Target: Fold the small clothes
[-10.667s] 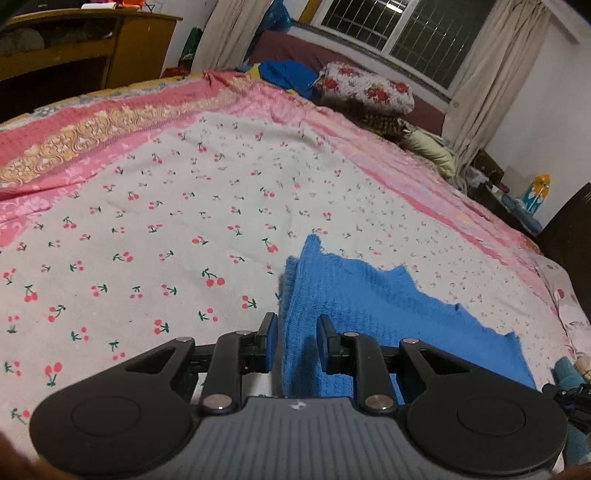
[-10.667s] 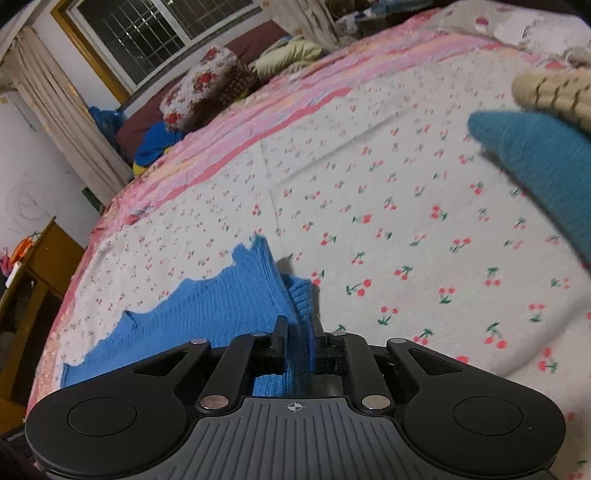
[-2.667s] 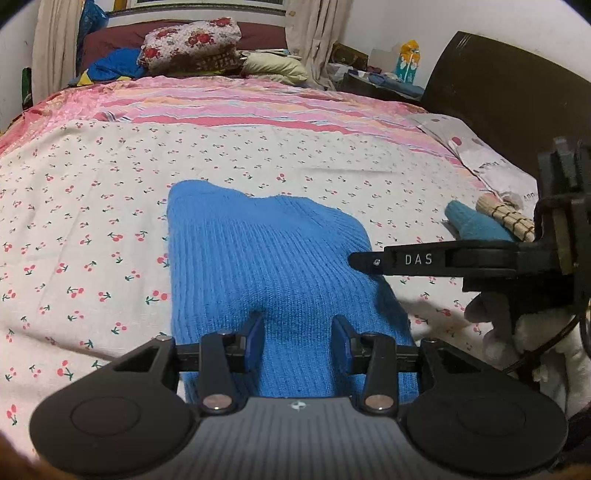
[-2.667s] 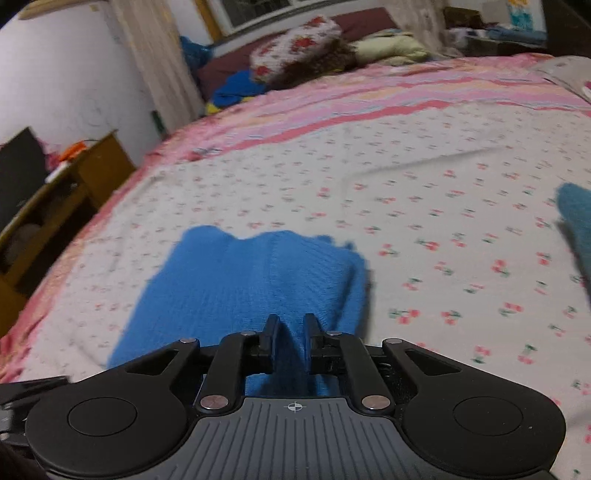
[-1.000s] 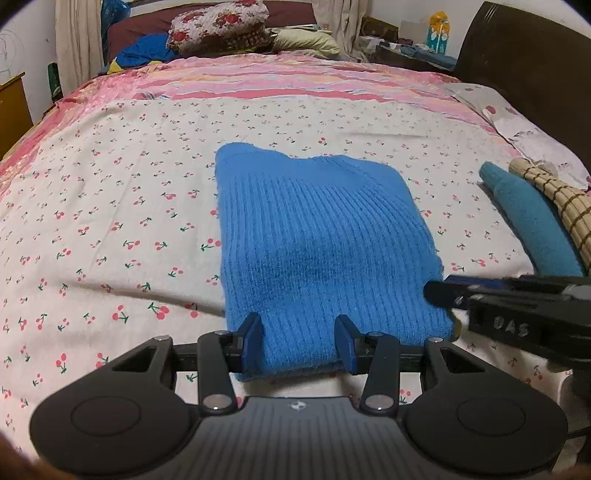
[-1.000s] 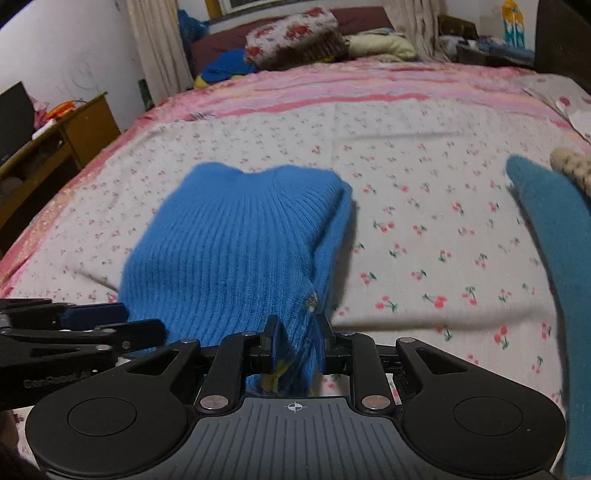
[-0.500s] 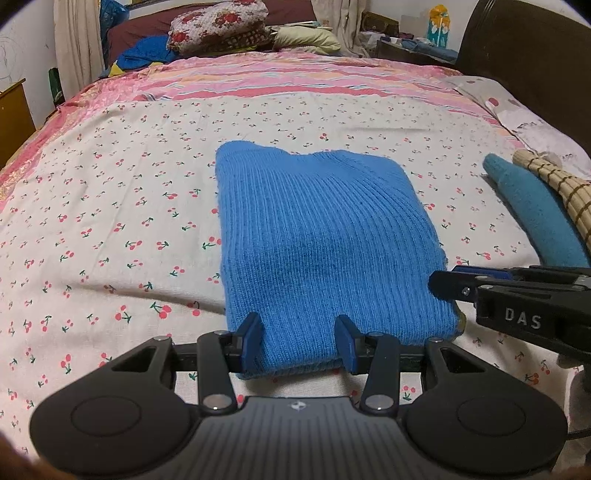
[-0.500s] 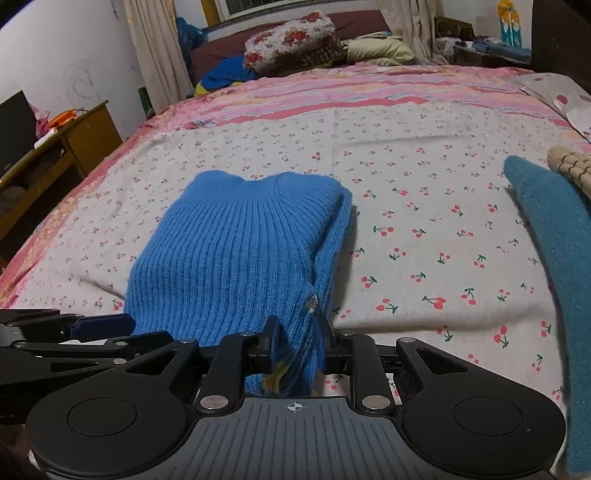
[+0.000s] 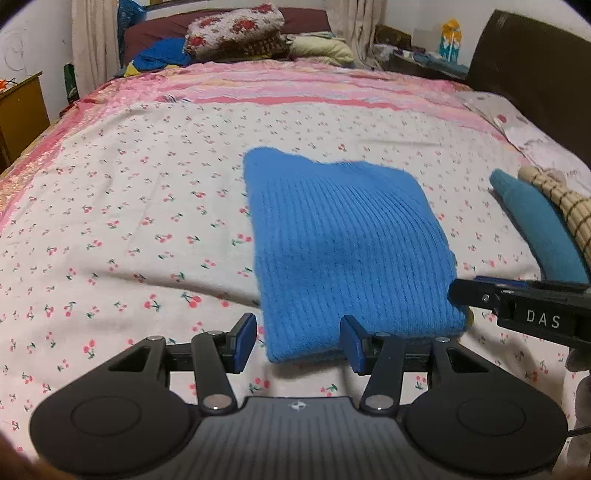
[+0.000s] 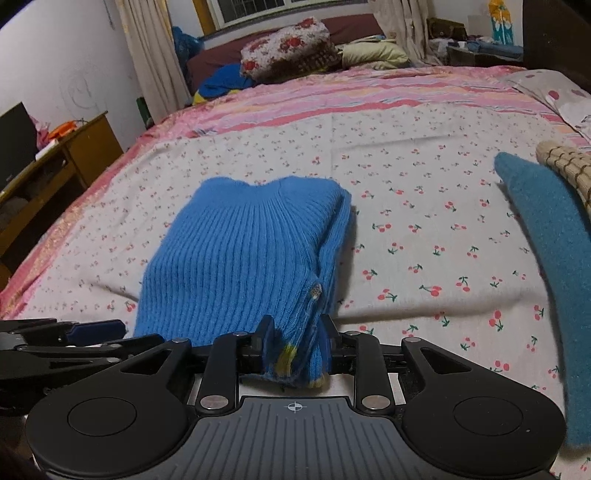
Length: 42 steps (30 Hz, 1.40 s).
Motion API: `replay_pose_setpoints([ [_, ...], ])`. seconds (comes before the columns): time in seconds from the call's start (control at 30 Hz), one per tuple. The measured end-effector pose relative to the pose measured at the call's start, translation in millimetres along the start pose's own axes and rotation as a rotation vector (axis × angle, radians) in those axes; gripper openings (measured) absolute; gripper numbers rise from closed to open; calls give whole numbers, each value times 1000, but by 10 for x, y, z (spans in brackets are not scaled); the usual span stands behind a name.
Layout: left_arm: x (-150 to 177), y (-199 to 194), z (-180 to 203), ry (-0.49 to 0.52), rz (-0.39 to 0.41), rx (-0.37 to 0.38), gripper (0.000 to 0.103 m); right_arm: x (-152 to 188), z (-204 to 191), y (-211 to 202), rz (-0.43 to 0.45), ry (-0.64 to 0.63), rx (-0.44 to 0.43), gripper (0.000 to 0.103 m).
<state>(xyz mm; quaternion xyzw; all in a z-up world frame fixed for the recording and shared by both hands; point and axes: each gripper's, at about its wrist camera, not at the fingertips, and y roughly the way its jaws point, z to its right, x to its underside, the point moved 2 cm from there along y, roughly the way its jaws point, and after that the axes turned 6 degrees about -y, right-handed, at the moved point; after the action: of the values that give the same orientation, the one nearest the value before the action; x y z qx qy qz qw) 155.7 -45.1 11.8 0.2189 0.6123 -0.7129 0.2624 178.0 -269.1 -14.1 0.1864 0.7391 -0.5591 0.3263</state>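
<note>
A folded blue ribbed sweater (image 9: 343,240) lies on the cherry-print bedsheet (image 9: 129,221). My left gripper (image 9: 297,343) is open at the sweater's near edge, its left finger clear of the cloth. My right gripper (image 10: 297,345) has its jaws slightly apart around the sweater's (image 10: 240,254) near right corner, where a yellow-trimmed edge hangs between the fingers. The right gripper also shows in the left wrist view (image 9: 480,291) at the sweater's right edge.
A teal garment (image 9: 539,232) and a beige checked one (image 9: 554,199) lie at the right. Pillows and bedding (image 9: 236,33) are piled at the far end. A wooden desk (image 10: 62,155) stands at the left, a dark headboard (image 9: 535,74) at the right.
The left gripper has pulled back a little from the sweater's near edge and its jaws have widened. The right gripper's jaws have eased apart around the corner. The sweater lies still.
</note>
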Motion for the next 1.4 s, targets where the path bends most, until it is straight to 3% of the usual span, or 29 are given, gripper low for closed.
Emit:
replay_pose_setpoints([
  [0.23,-60,49,-79,-25,1,9,56,-13,34,62,-10,11,-2,27],
  [0.37,-219,21,-173,-82,36,94,58,-91,142,88,5,69,-37,41],
  [0.5,-393,190,-182,-76,32,148,65,-245,302,223,18,141,-97,57],
  [0.63,-474,418,-289,-118,16,216,66,-288,475,469,-10,247,-174,57],
  [0.77,-523,644,-414,-179,-25,321,78,-243,554,713,-52,310,-243,60],
  [0.97,-550,979,-446,-197,-70,420,85,-246,636,903,-35,400,-370,67],
  [1.03,-552,1015,-442,-207,-70,445,85,-254,647,937,-32,412,-387,67],
  [1.13,-549,999,-435,-213,-67,463,75,-283,612,946,-33,404,-395,65],
  [1.2,-546,944,-466,-224,-62,471,66,-271,578,943,-41,408,-414,44],
  [1.27,-539,850,-521,-245,-54,491,58,-266,538,910,-45,424,-443,38],
  [1.4,-461,548,-620,-235,-31,500,56,-308,353,735,-22,398,-506,35],
])
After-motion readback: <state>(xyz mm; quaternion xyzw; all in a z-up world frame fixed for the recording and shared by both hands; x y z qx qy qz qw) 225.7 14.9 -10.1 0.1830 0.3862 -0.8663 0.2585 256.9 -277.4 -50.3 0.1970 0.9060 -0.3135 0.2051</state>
